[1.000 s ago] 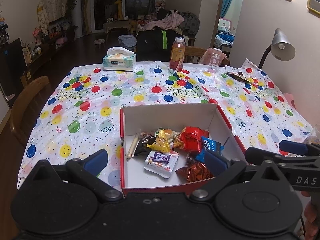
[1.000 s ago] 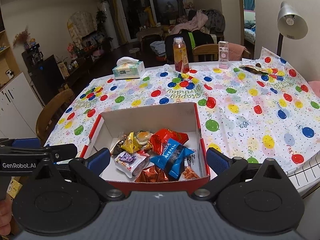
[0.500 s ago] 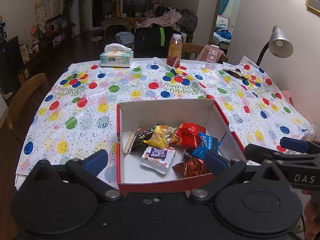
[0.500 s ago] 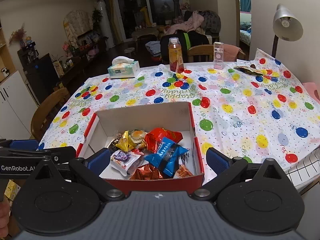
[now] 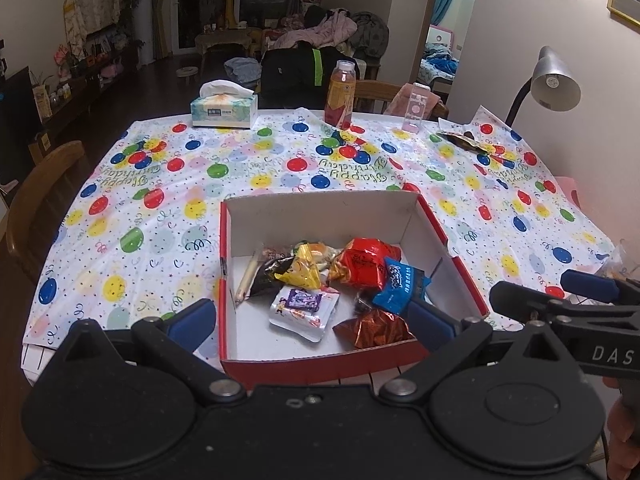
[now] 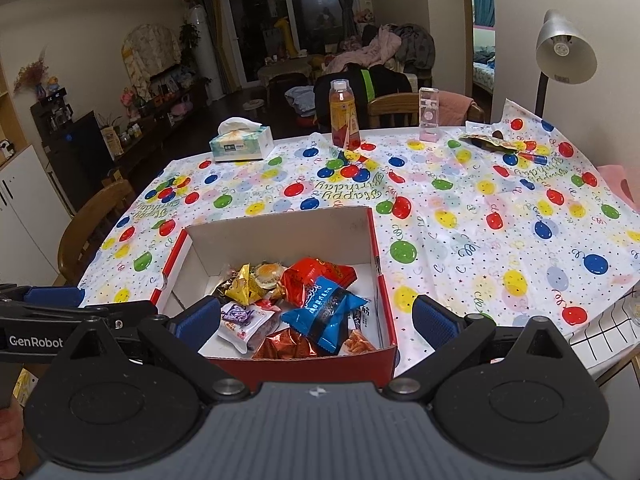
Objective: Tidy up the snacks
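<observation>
On the balloon-patterned plastic tablecloth [image 5: 160,208] sits a red cardboard box with a white inside [image 5: 320,216], open at the top, near the table's front edge. Piled in the box's front half are the snacks: a red crinkled packet [image 5: 366,262], a blue wrapped packet [image 5: 400,286] leaning against it, a yellow foil pyramid-shaped packet [image 5: 304,270], a white pouch with purple print [image 5: 304,308] lying flat, and a copper-red foil packet [image 5: 374,328] closest to the box's front wall. Beyond the box, at the table's far side, stand an orange drink bottle with a white cap [image 5: 340,94], a pale green tissue box [image 5: 224,110] to its left and a clear pink-tinted container [image 5: 416,106] to its right.

Both hand-held tools hover above the box's front wall. The left gripper [image 5: 312,320] has its blue-padded fingers spread wide and holds nothing. The right gripper [image 6: 316,316] is likewise spread wide and empty, its left pad over the box's front left part and its right pad outside the box's right wall.
</observation>
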